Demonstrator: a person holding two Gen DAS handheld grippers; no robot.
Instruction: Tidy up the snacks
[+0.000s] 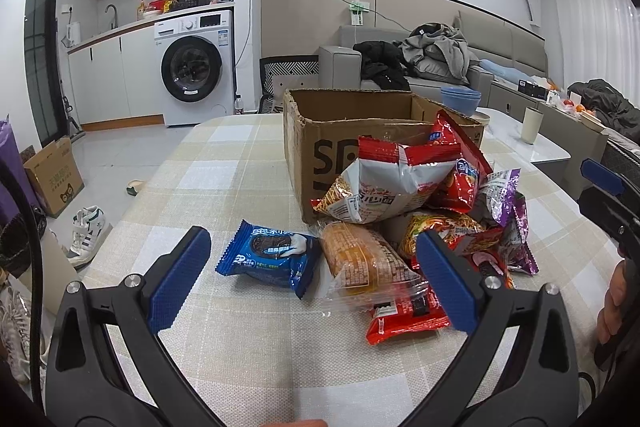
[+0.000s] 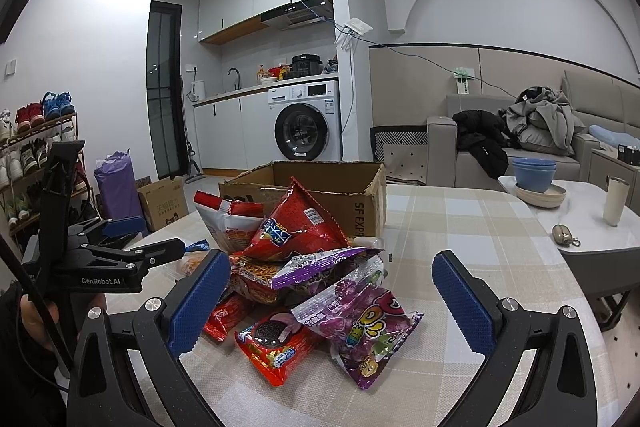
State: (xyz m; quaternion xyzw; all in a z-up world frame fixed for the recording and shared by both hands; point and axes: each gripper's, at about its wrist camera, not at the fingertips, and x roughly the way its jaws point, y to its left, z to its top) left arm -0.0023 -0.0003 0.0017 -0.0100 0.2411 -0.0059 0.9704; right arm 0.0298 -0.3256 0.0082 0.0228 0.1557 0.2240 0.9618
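Observation:
A pile of snack packets lies on the checked tablecloth [image 1: 224,339] in front of an open cardboard box [image 1: 316,131], also in the right wrist view [image 2: 360,199]. My left gripper [image 1: 316,279] is open and empty, its fingers either side of a blue Oreo pack [image 1: 270,257] and an orange bread pack [image 1: 360,259]. A grey-red noodle bag [image 1: 392,183] leans on the box. My right gripper [image 2: 332,299] is open and empty around a purple candy bag [image 2: 364,327] and a red Oreo pack [image 2: 272,343]. A red chip bag [image 2: 300,223] tops the pile.
A side table [image 2: 592,239] to the right holds blue bowls [image 2: 534,173], a cup [image 2: 616,201] and a small pouch. A sofa with clothes stands behind. Shoes and another cardboard box [image 1: 54,175] lie on the floor to the left, by a shoe rack [image 2: 36,155].

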